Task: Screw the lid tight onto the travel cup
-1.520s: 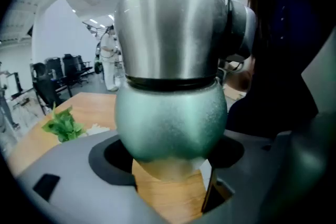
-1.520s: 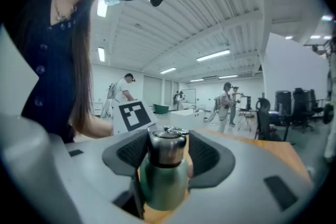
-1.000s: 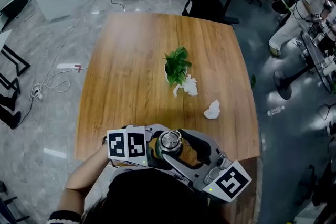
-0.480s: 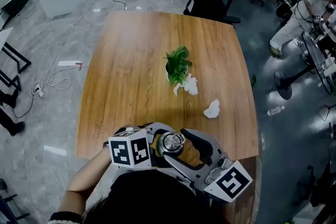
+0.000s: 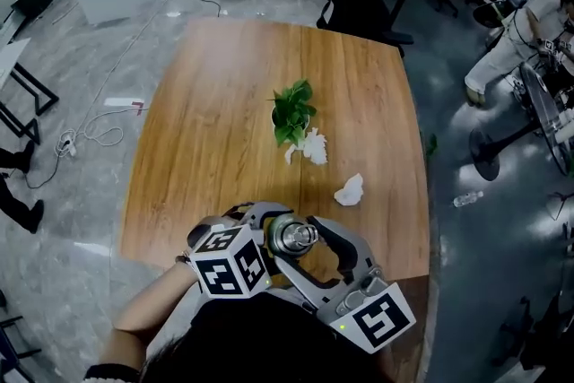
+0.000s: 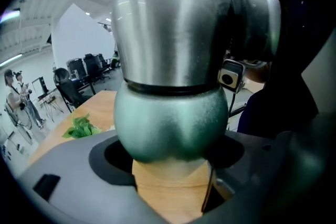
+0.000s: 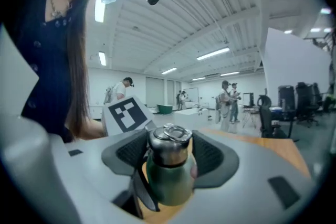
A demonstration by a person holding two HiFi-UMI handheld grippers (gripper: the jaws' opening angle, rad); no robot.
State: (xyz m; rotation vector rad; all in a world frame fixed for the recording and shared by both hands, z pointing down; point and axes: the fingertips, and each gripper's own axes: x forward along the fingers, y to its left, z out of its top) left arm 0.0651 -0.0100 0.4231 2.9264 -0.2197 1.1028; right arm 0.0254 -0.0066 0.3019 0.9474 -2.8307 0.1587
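A green travel cup with a steel lid stands at the near edge of the wooden table. My left gripper is shut on the cup's lower body, whose bulge fills the hollow between its jaws. From the other side my right gripper is shut on the cup higher up, with its pads level with the lid and shoulder. In the head view the lid shows between the left gripper and the right gripper. The cup's base is hidden.
A small potted plant stands mid-table with a crumpled tissue beside it. Another tissue lies nearer, to the right. Office chairs and people are around the room beyond the table's far edge.
The left gripper's marker cube has swung nearer to me and tilted round the cup. The right gripper and the cup have stayed in place. My head view has shifted a little.
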